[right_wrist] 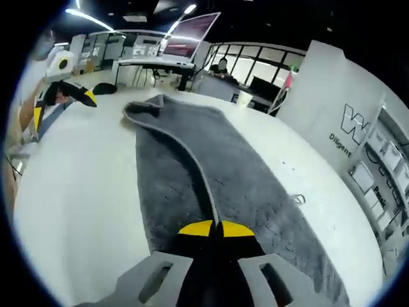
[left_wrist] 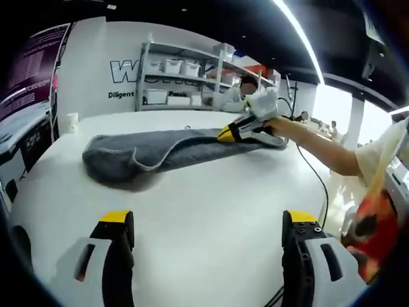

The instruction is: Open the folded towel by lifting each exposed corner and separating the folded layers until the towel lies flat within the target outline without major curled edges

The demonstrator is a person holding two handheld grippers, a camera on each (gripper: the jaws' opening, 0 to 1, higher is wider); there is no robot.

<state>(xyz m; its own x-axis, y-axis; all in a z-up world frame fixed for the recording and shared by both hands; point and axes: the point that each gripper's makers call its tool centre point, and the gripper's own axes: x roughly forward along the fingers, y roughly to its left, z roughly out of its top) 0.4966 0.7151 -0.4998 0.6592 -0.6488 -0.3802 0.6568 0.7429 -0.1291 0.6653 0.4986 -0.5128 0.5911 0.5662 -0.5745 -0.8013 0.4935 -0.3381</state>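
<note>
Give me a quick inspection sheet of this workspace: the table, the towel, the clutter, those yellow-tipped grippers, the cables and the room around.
Surface: white table, broad and rounded.
Job's things: grey towel, folded, a top layer partly lifted along its edge.
Clutter: white cup at the table's far edge.
Grippers: left gripper open, hovering over bare table; right gripper shut on the towel's edge.
Cables: black cable trailing down off the table.
Surroundings: shelving with white bins, lettered white wall, ceiling strip lights, desks and people in the background.

Left tool (left_wrist: 208, 233) open; right tool (right_wrist: 214, 228) apparently clamped shut.
</note>
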